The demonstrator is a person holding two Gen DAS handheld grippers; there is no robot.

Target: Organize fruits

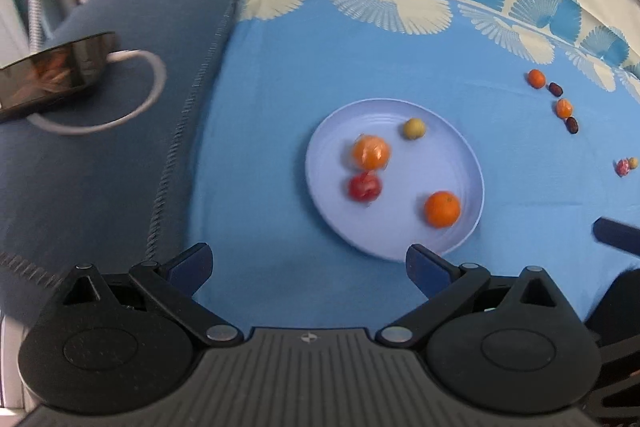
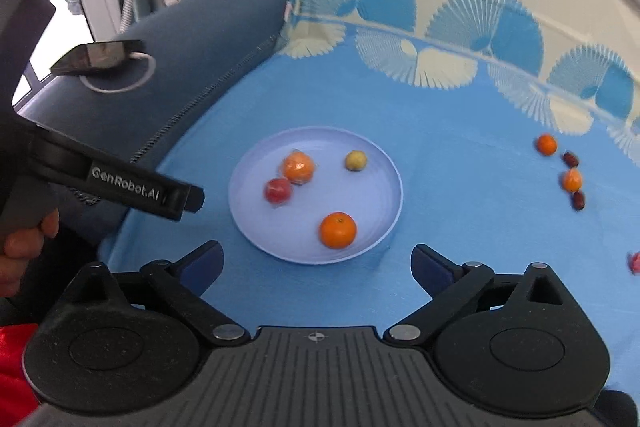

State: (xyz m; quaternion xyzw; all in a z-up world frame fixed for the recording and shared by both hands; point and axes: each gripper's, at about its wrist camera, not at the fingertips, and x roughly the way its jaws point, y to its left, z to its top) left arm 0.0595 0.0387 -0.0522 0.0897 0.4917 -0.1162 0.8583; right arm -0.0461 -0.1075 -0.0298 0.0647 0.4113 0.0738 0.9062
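Round smooth plate (image 1: pixel 472 183) — glossy orange (image 1: pixel 442 209), wrapped fruit (image 1: pixel 371 151) — on patterned cloth (image 1: pixel 280 87).

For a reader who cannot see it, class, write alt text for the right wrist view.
A round pale lilac plate on a blue cloth holds two oranges, a red fruit and a small yellow-green fruit. The right gripper hovers nearby, jaws wide open and empty; more small fruits lie off to the right.

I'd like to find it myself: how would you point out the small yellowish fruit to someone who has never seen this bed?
Find the pale plate on the blue sheet. Four fruits lie in it; the yellowish fruit sits alone toward the far rim. It is the smallest there and the only one neither orange nor red.
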